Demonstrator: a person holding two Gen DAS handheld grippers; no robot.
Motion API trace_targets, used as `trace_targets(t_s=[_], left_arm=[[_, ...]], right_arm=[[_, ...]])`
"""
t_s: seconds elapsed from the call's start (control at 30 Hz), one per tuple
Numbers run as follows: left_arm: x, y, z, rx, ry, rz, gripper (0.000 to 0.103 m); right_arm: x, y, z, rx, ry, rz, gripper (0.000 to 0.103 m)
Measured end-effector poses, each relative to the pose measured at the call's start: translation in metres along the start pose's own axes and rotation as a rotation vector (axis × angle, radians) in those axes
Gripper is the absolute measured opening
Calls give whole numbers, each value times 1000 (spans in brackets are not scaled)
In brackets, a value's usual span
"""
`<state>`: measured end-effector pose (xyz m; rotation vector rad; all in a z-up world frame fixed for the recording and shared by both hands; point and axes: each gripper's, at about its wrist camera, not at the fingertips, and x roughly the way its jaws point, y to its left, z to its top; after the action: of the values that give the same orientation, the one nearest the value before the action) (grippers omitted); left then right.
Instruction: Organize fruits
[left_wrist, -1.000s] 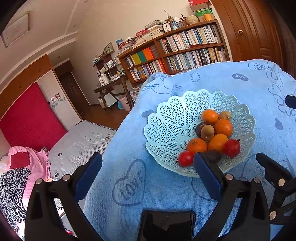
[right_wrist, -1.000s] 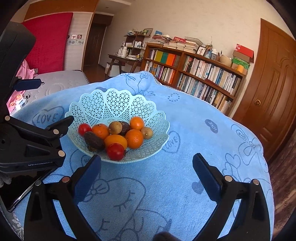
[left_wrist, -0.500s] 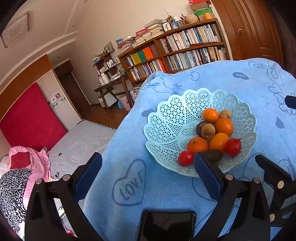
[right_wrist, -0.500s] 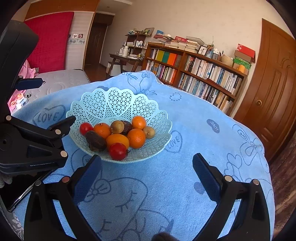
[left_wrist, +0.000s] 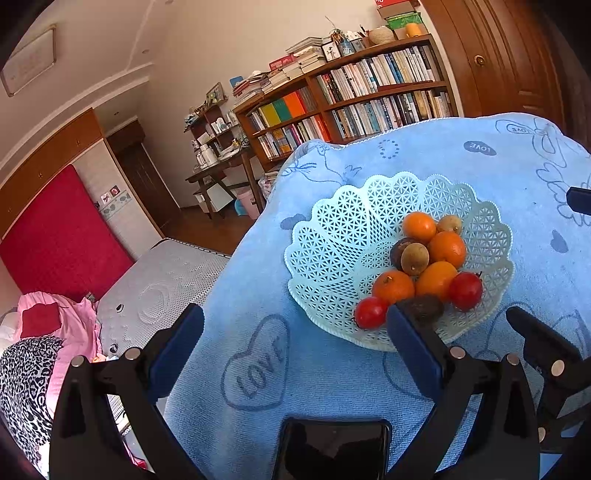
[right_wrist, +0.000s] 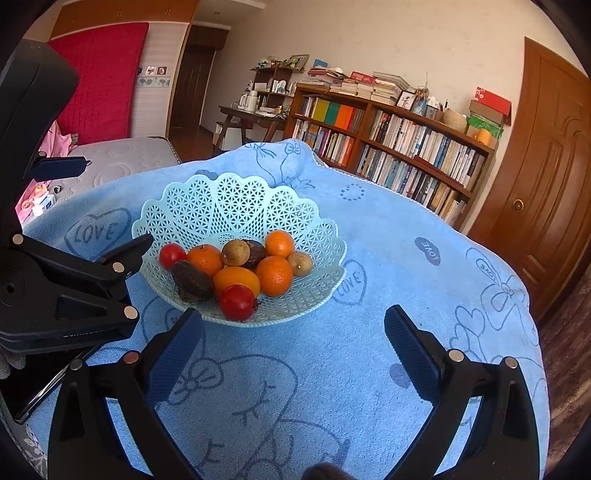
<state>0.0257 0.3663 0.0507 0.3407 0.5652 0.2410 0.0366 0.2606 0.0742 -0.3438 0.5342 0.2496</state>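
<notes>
A pale green lattice basket (right_wrist: 236, 199) (left_wrist: 332, 236) stands on the blue towel and holds several oranges (right_wrist: 274, 276), two red tomatoes (right_wrist: 236, 302), brown round fruits (right_wrist: 235, 252) and a dark wrinkled fruit (right_wrist: 192, 279). In the left wrist view my left gripper (left_wrist: 295, 325) is open and empty, its right finger just in front of the dark fruit (left_wrist: 423, 306). My right gripper (right_wrist: 293, 332) is open and empty, just short of the basket's near rim. The left gripper's body (right_wrist: 66, 280) shows at the left of the right wrist view.
The blue towel (right_wrist: 369, 258) with "LOVE" hearts covers the table. A black phone (left_wrist: 332, 448) lies at its near edge. A bed with pink bedding (left_wrist: 55, 332) is to the left, a bookshelf (right_wrist: 388, 147) and wooden door (right_wrist: 546, 184) behind.
Both grippers have drawn slightly closer to the basket, which sits a little lower and larger in each view. Both stay open and empty; the fruit has not moved.
</notes>
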Motion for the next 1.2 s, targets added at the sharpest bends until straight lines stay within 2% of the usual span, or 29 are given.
trace_targets(t_s=[1.2], left_arm=[[3, 2, -7, 11, 3, 0, 100]], right_arm=[[3, 4, 0, -18, -6, 3, 98]])
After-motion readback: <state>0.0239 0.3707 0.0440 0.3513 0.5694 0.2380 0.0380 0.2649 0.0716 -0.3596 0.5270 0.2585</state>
